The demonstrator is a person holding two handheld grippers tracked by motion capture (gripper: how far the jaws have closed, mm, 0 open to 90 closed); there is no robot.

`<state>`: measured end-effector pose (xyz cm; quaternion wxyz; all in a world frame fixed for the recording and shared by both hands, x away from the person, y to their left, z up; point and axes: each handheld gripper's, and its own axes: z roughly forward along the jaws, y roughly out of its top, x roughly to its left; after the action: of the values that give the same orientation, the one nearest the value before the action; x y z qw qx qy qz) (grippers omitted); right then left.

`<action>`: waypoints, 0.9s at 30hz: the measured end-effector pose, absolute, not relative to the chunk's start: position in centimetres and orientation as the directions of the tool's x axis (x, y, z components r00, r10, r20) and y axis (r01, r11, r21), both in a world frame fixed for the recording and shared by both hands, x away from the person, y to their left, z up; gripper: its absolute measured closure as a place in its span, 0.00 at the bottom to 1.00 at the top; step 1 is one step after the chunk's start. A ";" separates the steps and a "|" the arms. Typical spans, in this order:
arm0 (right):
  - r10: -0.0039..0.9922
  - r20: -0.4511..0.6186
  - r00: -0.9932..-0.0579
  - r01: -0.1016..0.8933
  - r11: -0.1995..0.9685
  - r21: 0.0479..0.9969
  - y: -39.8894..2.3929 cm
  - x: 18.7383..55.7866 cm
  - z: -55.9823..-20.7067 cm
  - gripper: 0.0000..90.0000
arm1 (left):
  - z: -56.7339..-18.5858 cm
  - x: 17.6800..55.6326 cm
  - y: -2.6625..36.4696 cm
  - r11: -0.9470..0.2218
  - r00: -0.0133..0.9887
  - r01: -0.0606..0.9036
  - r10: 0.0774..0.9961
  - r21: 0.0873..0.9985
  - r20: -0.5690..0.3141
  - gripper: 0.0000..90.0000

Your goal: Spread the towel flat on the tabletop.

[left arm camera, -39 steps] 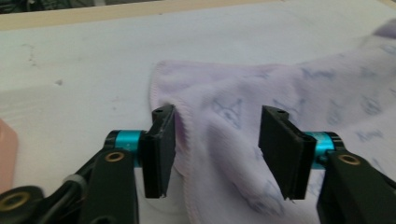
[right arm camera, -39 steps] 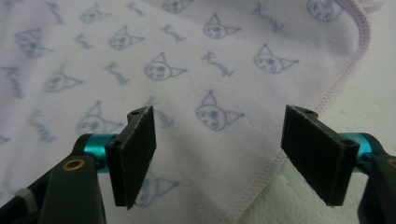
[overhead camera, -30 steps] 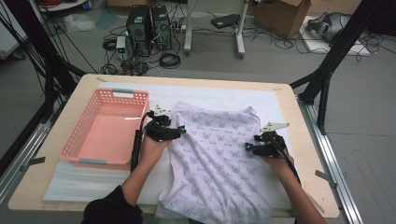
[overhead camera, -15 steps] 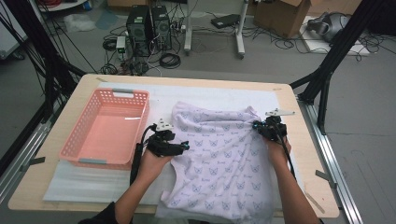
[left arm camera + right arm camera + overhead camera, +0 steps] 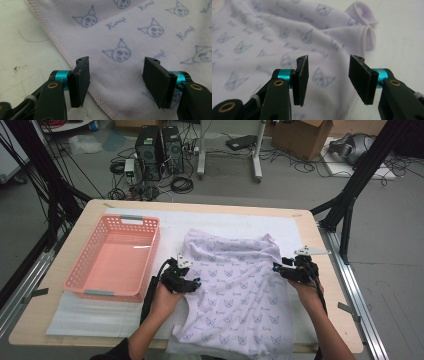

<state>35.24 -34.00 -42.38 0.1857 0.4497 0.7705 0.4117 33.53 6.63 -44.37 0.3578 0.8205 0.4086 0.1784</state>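
Seen mid-way through spreading and folding a lilac printed towel (image 5: 240, 285), laid flat across the centre and lower right of the high view on the white mat (image 5: 100, 320) of the desk (image 5: 60, 325), near edge hanging over the desk's front. Left hand-held gripper (image 5: 192, 284) poised at the towel's left hem, jaws well apart and just then closing in, stitched edge (image 5: 62, 50) lying beneath and between them, pads (image 5: 81, 80) not yet pressing on cloth. Right hand-held gripper (image 5: 277, 268) held at the towel's right edge below a bunched corner (image 5: 363, 15), jaws just opened to about half, nothing gripped between the pads (image 5: 300, 80). Pink basket (image 5: 75, 282) standing to the left, apart from the towel. Next move, by the look of it: both sets of jaws pinching a hem before any lift or fold.
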 end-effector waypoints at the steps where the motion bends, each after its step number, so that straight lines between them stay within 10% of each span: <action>1: 0.843 0.088 -0.531 0.538 0.255 0.804 -34.1 34.6 -42.4 0.55 | -44.3 33.5 6.6 -0.409 0.605 0.542 0.797 0.734 -0.003 0.48; 6: 0.827 0.109 -0.552 0.527 0.245 0.814 -34.5 32.2 -42.8 0.55 | -44.1 33.4 6.3 -0.413 0.618 0.534 0.786 0.738 -0.007 0.95; 15: 0.821 0.056 -0.569 0.581 0.352 0.734 -32.6 32.7 -44.4 0.56 | -42.9 36.7 8.5 -0.204 0.475 0.575 0.871 0.792 -0.120 0.96; 20: 0.824 0.024 -0.566 0.586 0.381 0.715 -31.8 34.4 -44.2 0.95 | -42.5 38.9 8.9 -0.174 0.446 0.578 0.885 0.797 -0.131 0.96; 27: 0.840 0.042 -0.541 0.563 0.324 0.760 -31.8 37.5 -43.6 0.98 | -42.3 41.1 9.5 -0.124 0.413 0.546 0.900 0.829 -0.137 0.96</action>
<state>37.55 -31.83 -43.59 0.1837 0.4423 0.7927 0.3770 41.08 9.55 -42.27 0.4322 0.7209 0.5014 0.2053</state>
